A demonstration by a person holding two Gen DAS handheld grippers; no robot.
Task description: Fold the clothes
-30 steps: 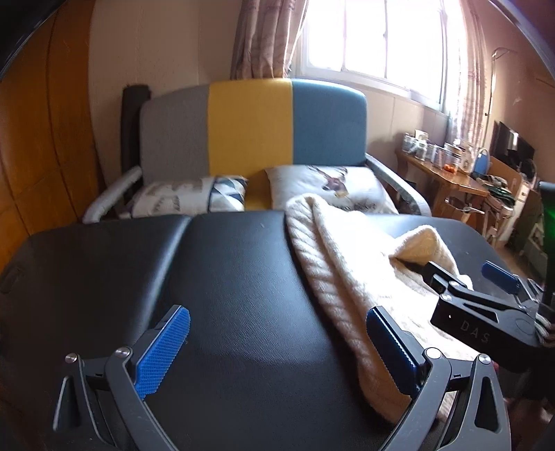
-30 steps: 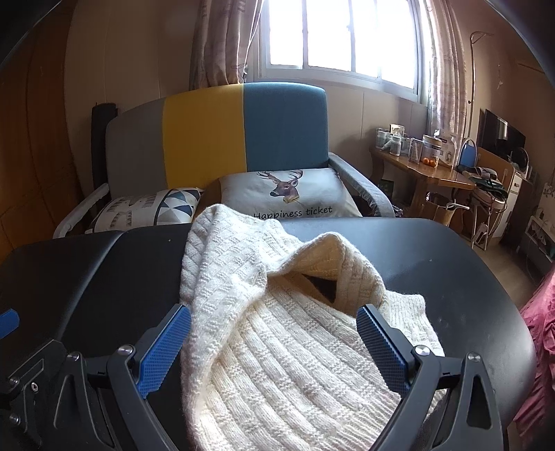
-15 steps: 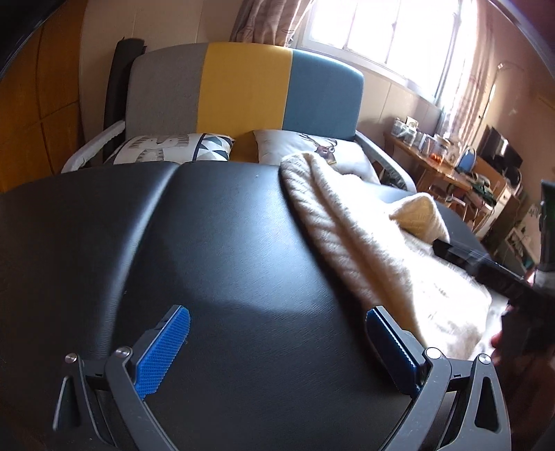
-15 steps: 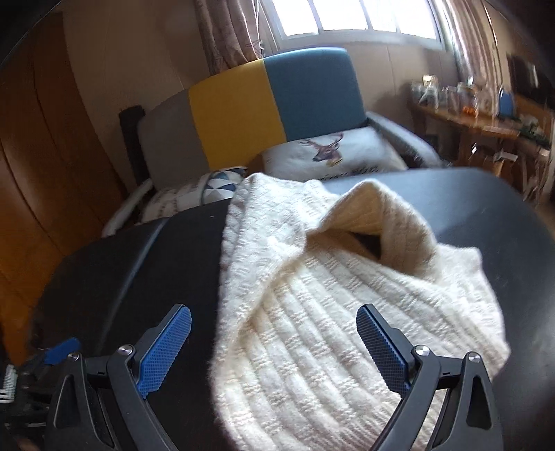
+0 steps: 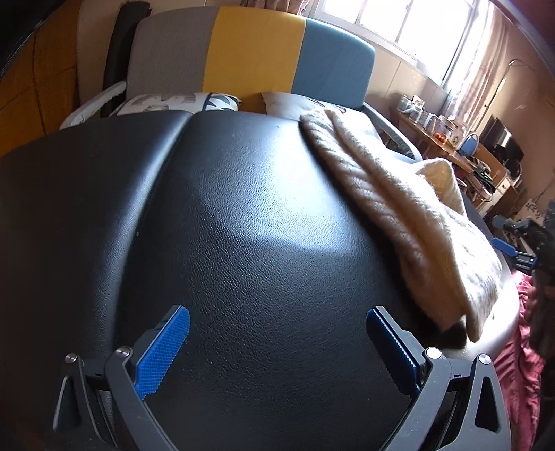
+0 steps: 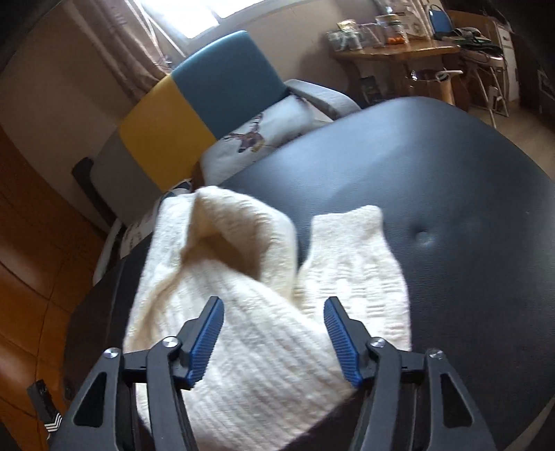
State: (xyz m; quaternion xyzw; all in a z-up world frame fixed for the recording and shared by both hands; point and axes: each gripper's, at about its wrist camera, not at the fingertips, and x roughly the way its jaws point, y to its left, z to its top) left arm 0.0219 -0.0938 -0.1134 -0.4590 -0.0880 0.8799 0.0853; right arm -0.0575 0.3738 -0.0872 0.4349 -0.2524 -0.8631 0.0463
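Sweater: your cream knitted sweater lies bunched up on the black table, toward its right side when you look from your left wrist camera.
Sleeve: one sleeve sticks out flat on the table, just beside the rumpled body.
Table: the top is black and padded, with a leathery grain and a seam running down its left part. Light from the window makes a pale shine in the middle.
Left gripper: yours is spread wide with nothing in it. It hangs over bare table, and its right blue pad is near the sweater's lower edge.
Right gripper: yours is partly spread and grips nothing. It sits low over the sweater, with knit showing between the blue pads.
Sofa: behind the table stands a sofa with a grey, yellow and blue back.
Cushions: a white one with a deer picture and a patterned one lie on the seat.
Window: it is bright, with curtains at the side.
Desk: a wooden desk at the far right holds jars and small clutter.
Pink cloth: it lies low, past the table's right edge.
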